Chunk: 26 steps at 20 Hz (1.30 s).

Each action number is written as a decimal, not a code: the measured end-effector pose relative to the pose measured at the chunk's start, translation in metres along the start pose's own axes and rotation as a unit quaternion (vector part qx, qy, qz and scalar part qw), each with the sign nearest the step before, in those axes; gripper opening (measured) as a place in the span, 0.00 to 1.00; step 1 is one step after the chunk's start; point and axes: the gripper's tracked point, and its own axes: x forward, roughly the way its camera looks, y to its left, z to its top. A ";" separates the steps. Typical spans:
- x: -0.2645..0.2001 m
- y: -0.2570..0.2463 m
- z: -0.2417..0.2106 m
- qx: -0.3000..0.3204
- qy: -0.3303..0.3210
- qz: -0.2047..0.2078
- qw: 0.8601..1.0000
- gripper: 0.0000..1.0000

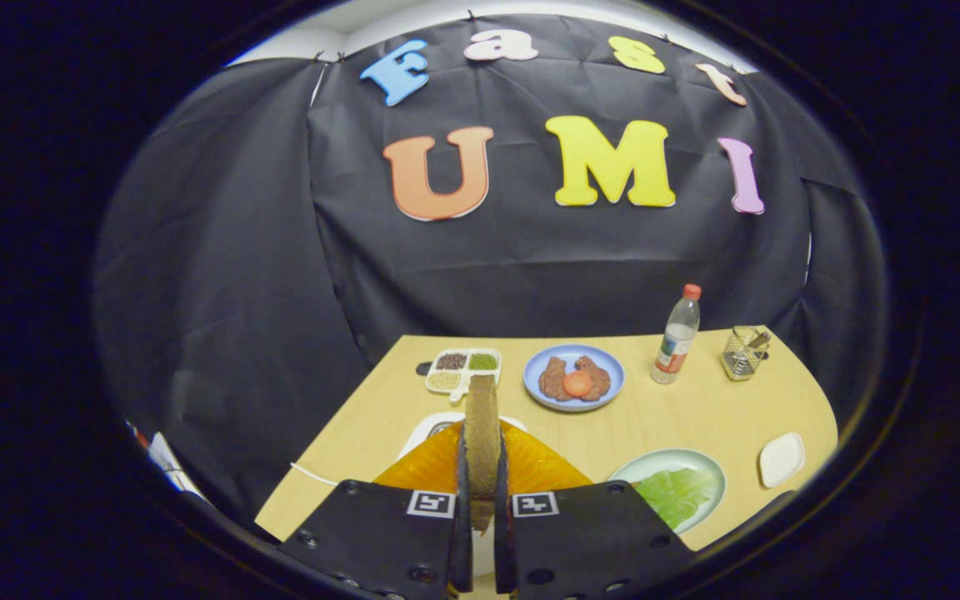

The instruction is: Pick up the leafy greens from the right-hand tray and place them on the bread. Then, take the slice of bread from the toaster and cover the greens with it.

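Right now, going from the left across the wooden table (697, 417), a white divided dish (462, 369) is sitting near the far edge, its compartments holding dark, green and pale fillings. Just ahead of the fingers, the gripper (481, 508) is clamping a slice of bread (482, 433) edge-on; both fingers are pressing on its faces, so the jaws are standing nearly closed with only the slice's thickness between them. The slice is standing upright, rising above an orange toaster (530, 467) whose top is showing on either side of it. Beyond the slice and slightly to the right, a blue plate (573, 377) is carrying two brown pieces with a round red slice lying on them. Nearer and further right, a pale green plate (680, 483) is holding the leafy greens (676, 493), which are lying flat in it. Behind that, a clear bottle with a red cap (677, 334) is standing upright, a wire holder (744, 352) is standing beside it, and a small white dish (781, 459) is resting near the table's right edge.
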 end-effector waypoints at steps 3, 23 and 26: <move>-0.026 -0.034 0.032 0.027 -0.020 0.011 0.999 0.10; 0.021 -0.207 -0.113 0.166 0.048 -0.026 0.985 0.10; 0.034 -0.210 -0.123 0.192 0.051 -0.019 0.980 0.10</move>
